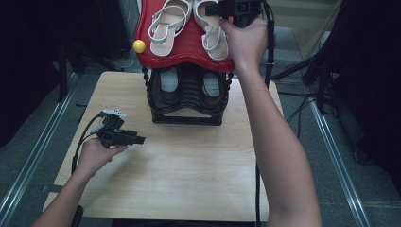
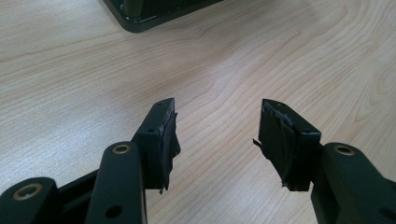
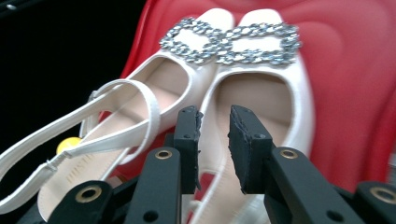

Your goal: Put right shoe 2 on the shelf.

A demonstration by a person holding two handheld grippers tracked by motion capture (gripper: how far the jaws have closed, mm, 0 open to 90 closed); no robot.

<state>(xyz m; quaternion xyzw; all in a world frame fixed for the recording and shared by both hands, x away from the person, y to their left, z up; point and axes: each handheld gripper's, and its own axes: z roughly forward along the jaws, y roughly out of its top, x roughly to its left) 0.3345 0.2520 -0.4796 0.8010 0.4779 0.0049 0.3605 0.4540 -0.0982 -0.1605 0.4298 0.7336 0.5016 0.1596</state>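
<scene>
High view shows a wooden table (image 1: 189, 165) with a wide bare stretch in front, its back edge taken up by a black rack (image 1: 187, 97) topped by a red tray (image 1: 187, 45). Two white sandals (image 1: 169, 21) lie side by side on that tray — a yellow ball (image 1: 139, 46) sits at its left rim. Up there the right gripper (image 1: 226, 9) hovers over the right-hand sandal (image 3: 261, 93), jaws partly spread with nothing pinched between them. Down at the table's left the left gripper (image 2: 215, 135) rests low over bare wood, jaws wide apart and empty — well clear of the rack.
</scene>
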